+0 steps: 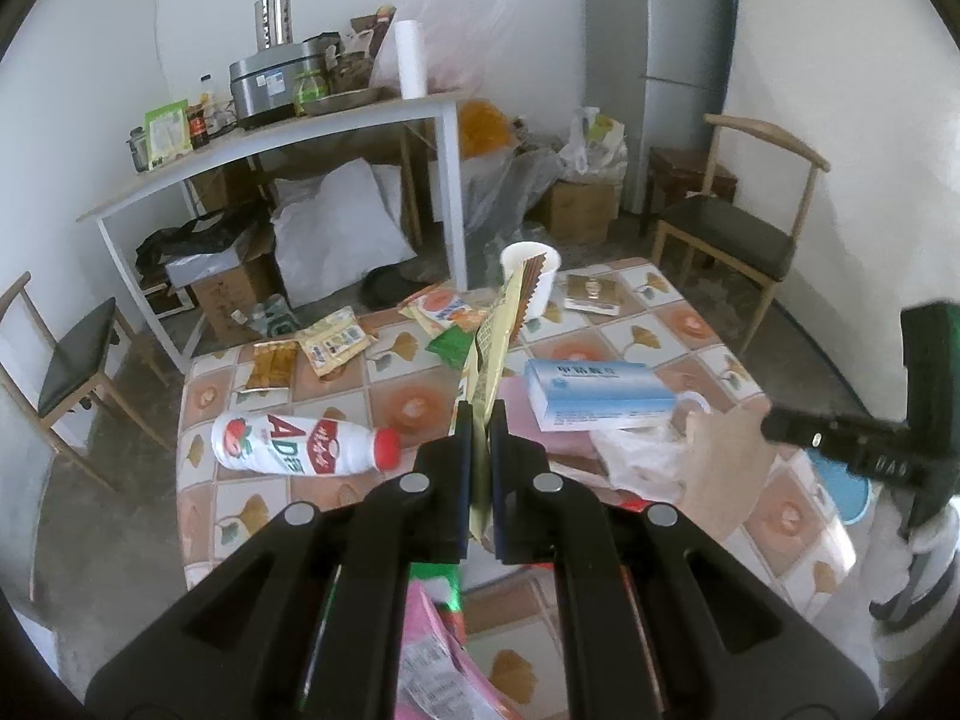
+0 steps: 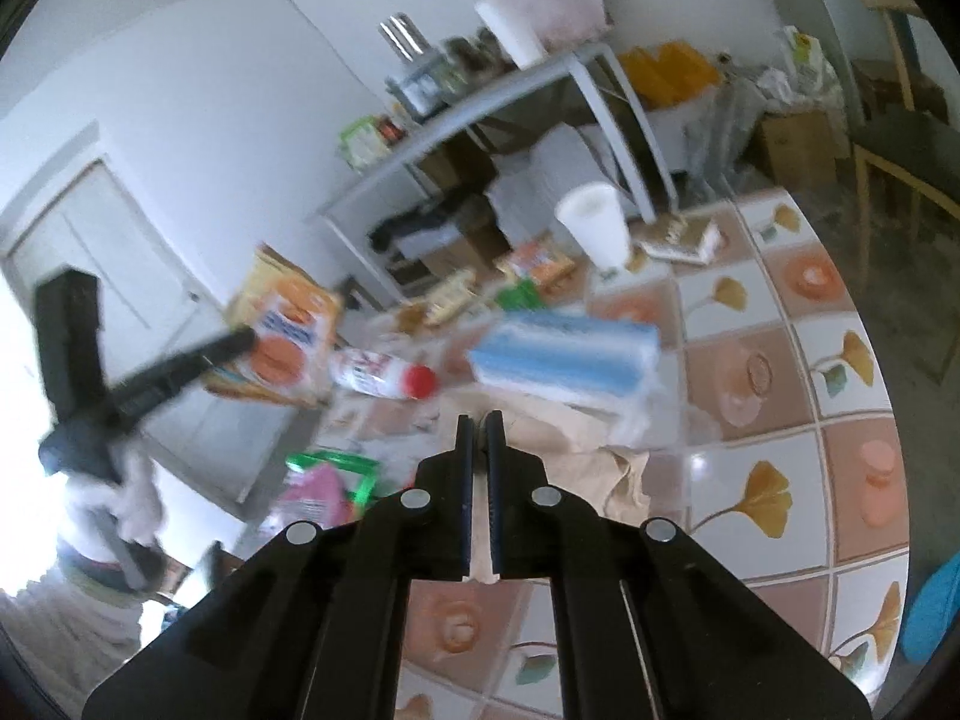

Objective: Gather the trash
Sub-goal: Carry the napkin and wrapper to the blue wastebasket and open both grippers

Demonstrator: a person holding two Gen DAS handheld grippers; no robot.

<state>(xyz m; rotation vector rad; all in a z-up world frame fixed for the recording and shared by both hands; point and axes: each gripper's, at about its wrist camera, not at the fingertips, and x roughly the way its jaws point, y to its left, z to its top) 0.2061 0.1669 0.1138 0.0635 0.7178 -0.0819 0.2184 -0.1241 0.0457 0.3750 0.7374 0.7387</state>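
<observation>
The left gripper [image 1: 479, 420] is closed on a yellow snack wrapper [image 1: 495, 348], which stands edgewise between the pads and rises clear of the tiled table [image 1: 708, 330]. The right gripper [image 2: 478, 429] has its jaws drawn narrow, pinching a fold of beige cloth bag [image 2: 600, 456] that lies on the table near its middle; a pale strip of the cloth shows between the pads. Just beyond the bag rests a blue and white box [image 1: 594, 393]. A white drink bottle with a red cap [image 1: 300, 444] lies on its side near the table's left edge. Toward the far edge stands a white paper cup [image 1: 534, 276], upright, with a gold box [image 1: 591, 294] beside it near the far right corner. Loose snack packets [image 1: 336, 342] are scattered along the far left part of the table, among them a green one [image 1: 450, 345]. At the near edge, under the left gripper, lie a pink wrapper [image 1: 438, 648] and a green wrapper [image 2: 336, 462]; blur in the right wrist view leaves their details unclear.
</observation>
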